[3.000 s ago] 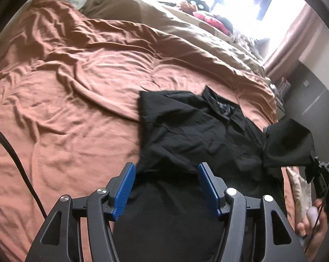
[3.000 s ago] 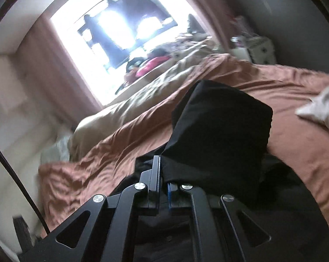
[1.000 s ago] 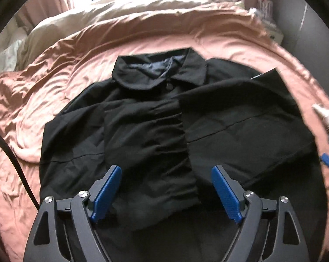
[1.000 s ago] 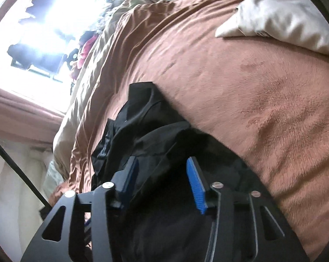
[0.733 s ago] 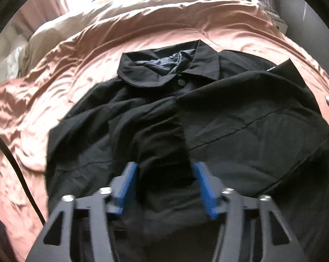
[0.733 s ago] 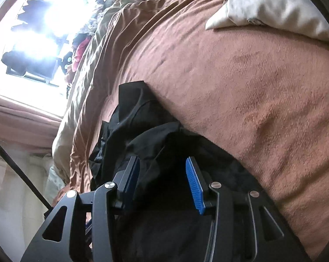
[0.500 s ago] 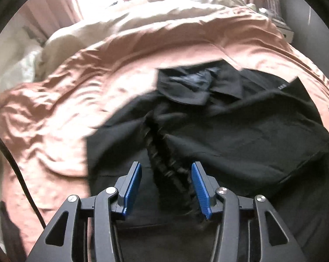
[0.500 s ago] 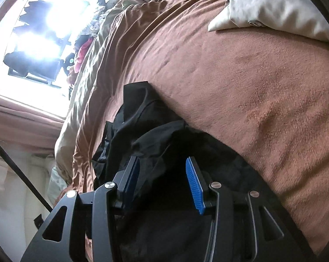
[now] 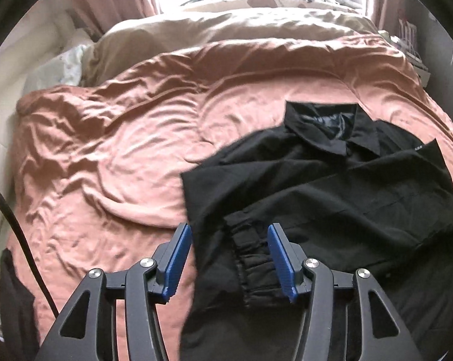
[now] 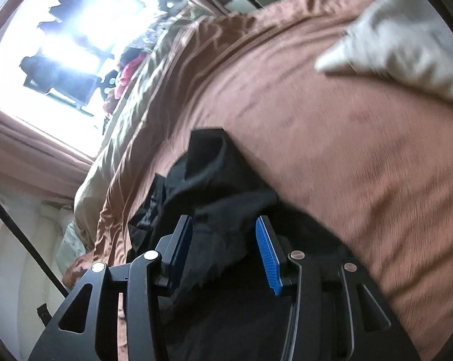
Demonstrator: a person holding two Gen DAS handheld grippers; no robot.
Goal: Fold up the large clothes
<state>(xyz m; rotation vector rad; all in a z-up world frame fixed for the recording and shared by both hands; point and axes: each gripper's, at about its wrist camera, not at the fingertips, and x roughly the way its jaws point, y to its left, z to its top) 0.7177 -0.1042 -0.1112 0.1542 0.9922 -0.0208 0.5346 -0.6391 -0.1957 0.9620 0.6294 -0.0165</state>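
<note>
A black collared shirt point(image 9: 331, 195) lies on the brown bed sheet point(image 9: 106, 150), its collar point(image 9: 325, 132) toward the far right. My left gripper point(image 9: 229, 249) hangs over the shirt's left side. The sleeve's gathered cuff point(image 9: 247, 255) sits between its blue pads, close to the right pad; the jaws are opening and stand well apart. In the right wrist view the shirt point(image 10: 214, 165) bunches up low in front. My right gripper point(image 10: 223, 240) straddles a raised fold of it. Its jaws are closing and the pads do not press the cloth.
A beige duvet point(image 9: 226, 30) lies across the far end of the bed under a bright window. A white pillow point(image 10: 406, 45) rests on the sheet point(image 10: 346, 150) to the right. A black cable point(image 9: 10, 219) hangs at the left.
My left gripper narrowed around the cuff and swung left, and the sleeve came off the chest with it. The right gripper stayed put and its jaws narrowed slightly.
</note>
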